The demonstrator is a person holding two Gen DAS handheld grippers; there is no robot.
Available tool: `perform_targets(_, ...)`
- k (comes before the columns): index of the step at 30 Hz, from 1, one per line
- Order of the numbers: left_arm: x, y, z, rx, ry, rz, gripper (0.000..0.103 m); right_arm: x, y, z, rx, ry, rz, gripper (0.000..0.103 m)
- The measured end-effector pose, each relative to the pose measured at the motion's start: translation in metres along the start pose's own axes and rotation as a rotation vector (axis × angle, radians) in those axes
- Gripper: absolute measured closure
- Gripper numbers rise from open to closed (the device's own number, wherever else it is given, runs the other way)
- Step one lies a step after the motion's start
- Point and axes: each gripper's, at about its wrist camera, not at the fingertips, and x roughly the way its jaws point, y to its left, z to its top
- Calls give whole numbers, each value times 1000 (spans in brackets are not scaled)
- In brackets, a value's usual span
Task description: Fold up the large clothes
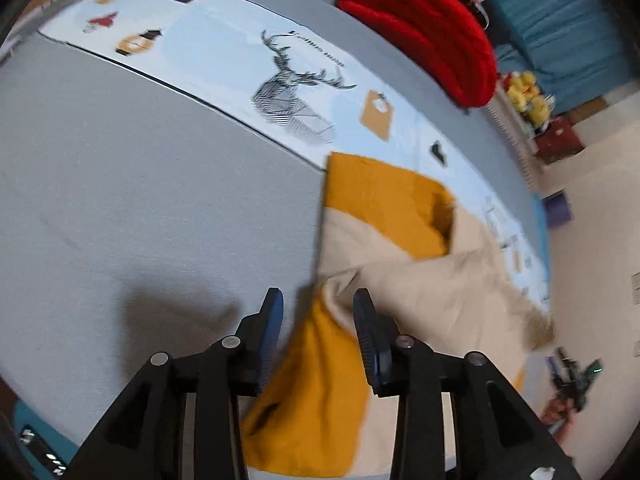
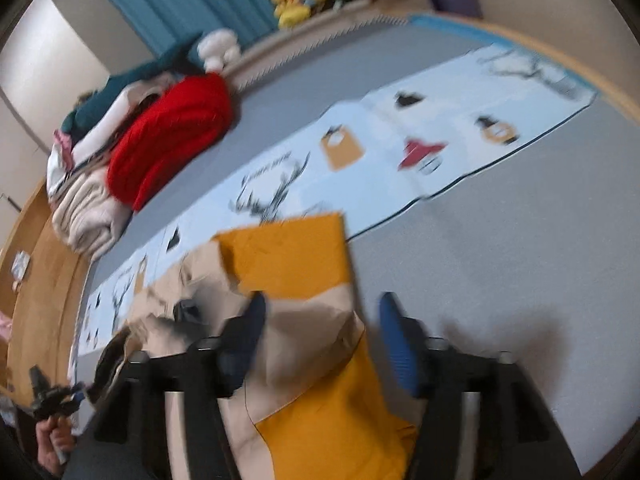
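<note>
The left gripper [image 1: 318, 304] is standing part open, its 2 fingers [image 1: 272, 320] straddling the yellow-and-beige garment [image 1: 420, 280] without pinching. Clear grey bed [image 1: 120, 200] is lying leftward. The right gripper [image 2: 322, 312], blurred, is gaping around the garment's edge.

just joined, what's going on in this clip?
A person with a gripper in each hand is folding a mustard-and-beige garment on a grey bed. Both the left gripper and the right gripper are open, with the cloth lying between the fingers, not pinched. It lies partly doubled over, beside a pale blue printed runner. A red knit sits on a pile of clothes further back.
</note>
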Motion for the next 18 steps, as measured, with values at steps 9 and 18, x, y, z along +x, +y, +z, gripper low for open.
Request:
perform_targets(9, 43, -27, -1, 118, 68, 102, 60, 53, 5, -27, -143, 237, -91, 41)
perform_targets(18, 71, -52, 15, 136, 44, 109, 55, 82, 8, -28, -161, 281, -127, 48)
